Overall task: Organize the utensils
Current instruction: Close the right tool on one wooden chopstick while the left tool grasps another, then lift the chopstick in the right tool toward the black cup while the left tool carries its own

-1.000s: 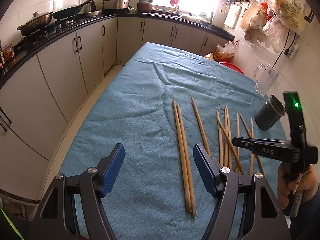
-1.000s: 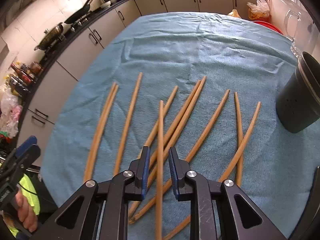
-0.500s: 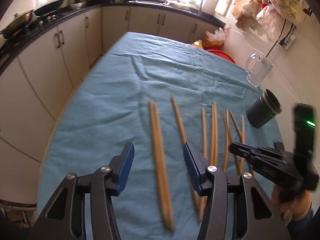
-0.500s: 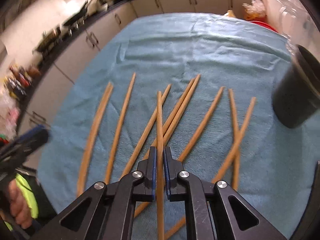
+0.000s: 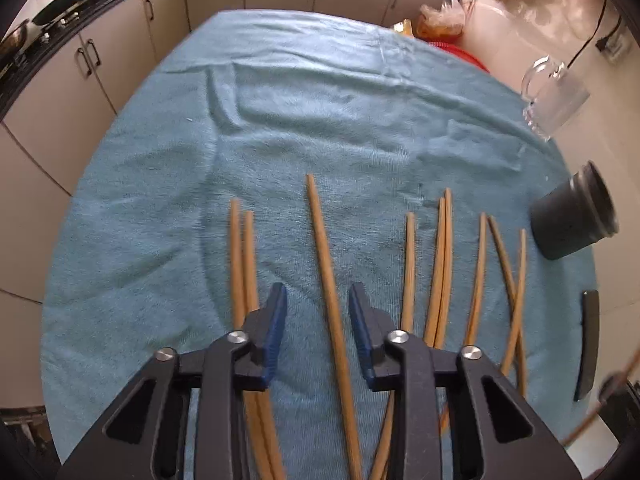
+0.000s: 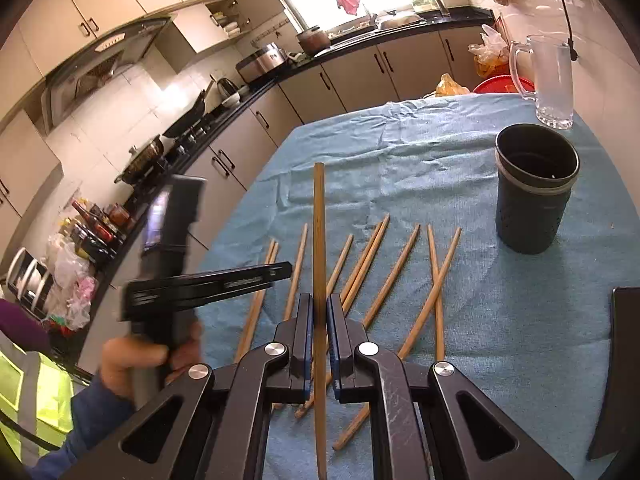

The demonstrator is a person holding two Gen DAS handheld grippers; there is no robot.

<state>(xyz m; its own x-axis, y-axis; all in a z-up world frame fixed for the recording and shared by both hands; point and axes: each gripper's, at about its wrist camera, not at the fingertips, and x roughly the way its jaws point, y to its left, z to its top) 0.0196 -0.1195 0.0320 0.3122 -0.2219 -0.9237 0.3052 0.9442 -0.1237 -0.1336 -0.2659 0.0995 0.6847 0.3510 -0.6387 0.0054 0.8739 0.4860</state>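
A: Chopsticks (image 5: 442, 264) lie spread over the blue cloth (image 5: 320, 120) on the table, most of them roughly side by side, two crossing near the dark cup (image 5: 572, 216).

B: And the one in the right gripper (image 6: 320, 312)?

A: That single chopstick (image 6: 319, 240) is clenched between the blue pads, its tip sticking up and forward above the ones on the cloth. In the left wrist view only a blurred bit of it shows at the right edge.

B: What about the left gripper (image 5: 318, 316)?

A: Its jaws have just been closing around a lone chopstick (image 5: 326, 264) that lies on the cloth between them. There is a clear gap on each side of it, so the pads do not press on it. A pair of chopsticks (image 5: 242, 264) lies just to its left, running under the left finger.

B: Anything close by that crowds them?

A: The dark cup stands upright on the cloth to the right of the chopsticks, and a clear glass mug (image 6: 552, 80) stands behind it near the table's edge. A flat dark object (image 6: 620, 360) lies at the right edge of the cloth; I cannot tell what it is. From the right wrist view, the person's left hand (image 6: 140, 360) and the left gripper's body sit just left of the held chopstick. Kitchen cabinets (image 6: 360, 76) run along beyond the table.
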